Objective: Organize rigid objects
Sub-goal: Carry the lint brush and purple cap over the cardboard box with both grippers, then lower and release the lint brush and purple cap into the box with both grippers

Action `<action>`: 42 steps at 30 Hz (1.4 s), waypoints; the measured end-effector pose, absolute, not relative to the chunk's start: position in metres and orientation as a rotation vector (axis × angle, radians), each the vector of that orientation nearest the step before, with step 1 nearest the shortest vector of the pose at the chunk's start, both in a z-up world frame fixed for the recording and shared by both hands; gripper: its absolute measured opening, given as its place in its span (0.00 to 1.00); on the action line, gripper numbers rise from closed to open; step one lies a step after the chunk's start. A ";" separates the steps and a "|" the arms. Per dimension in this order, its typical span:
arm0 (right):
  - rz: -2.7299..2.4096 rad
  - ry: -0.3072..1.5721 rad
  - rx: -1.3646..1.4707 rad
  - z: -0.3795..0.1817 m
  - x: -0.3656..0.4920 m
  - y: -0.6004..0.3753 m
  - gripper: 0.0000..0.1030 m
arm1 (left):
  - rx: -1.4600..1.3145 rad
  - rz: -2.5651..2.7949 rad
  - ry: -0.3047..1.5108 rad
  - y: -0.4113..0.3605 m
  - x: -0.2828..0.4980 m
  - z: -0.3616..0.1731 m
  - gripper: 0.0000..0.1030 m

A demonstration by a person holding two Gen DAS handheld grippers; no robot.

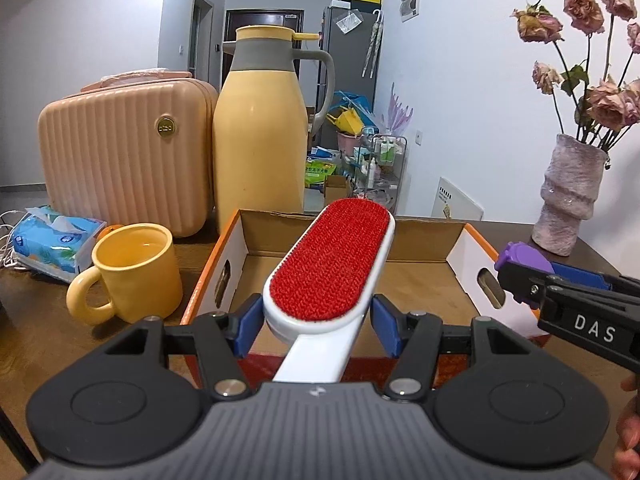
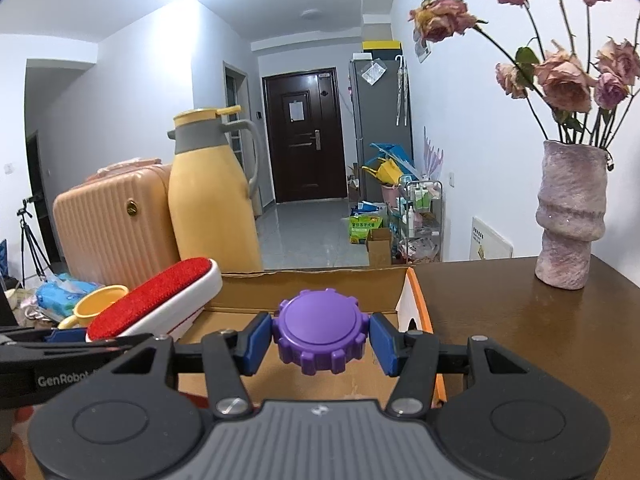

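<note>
My left gripper (image 1: 316,326) is shut on a white lint brush with a red pad (image 1: 332,260), held over the open cardboard box (image 1: 400,280). The brush also shows in the right wrist view (image 2: 156,300). My right gripper (image 2: 320,338) is shut on a purple toothed round cap (image 2: 320,332), held above the box's right part (image 2: 352,288). In the left wrist view the right gripper (image 1: 532,276) and the cap (image 1: 520,254) are at the box's right wall.
A yellow mug (image 1: 132,272), a tissue pack (image 1: 52,240), a peach ribbed case (image 1: 124,156) and a yellow thermos jug (image 1: 260,132) stand left and behind the box. A pink vase with dried roses (image 2: 568,216) stands on the brown table (image 2: 520,320) at right.
</note>
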State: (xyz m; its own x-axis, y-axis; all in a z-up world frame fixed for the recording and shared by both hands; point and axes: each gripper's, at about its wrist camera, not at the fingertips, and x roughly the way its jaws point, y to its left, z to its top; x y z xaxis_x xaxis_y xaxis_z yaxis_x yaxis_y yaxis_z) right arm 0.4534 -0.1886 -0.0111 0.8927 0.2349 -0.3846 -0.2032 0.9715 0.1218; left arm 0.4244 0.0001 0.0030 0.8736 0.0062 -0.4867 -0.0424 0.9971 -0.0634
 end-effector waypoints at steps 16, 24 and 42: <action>0.206 0.528 0.036 -0.032 0.517 -0.174 0.51 | -0.035 0.053 0.560 -0.002 0.479 -0.010 0.57; 0.215 0.573 0.011 -0.045 0.535 -0.168 0.51 | -0.026 0.058 0.589 0.001 0.503 -0.018 0.57; 0.185 0.597 -0.026 -0.051 0.538 -0.164 0.91 | -0.018 0.005 0.509 0.001 0.499 -0.006 0.91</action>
State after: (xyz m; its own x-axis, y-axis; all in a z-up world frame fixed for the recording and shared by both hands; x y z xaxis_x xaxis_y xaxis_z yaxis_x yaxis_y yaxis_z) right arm 0.5378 -0.1643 -0.0505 0.8111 0.1655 -0.5610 -0.1804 0.9832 0.0293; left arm 0.4988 0.0006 -0.0061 0.8732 0.0003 -0.4874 -0.0094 0.9998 -0.0162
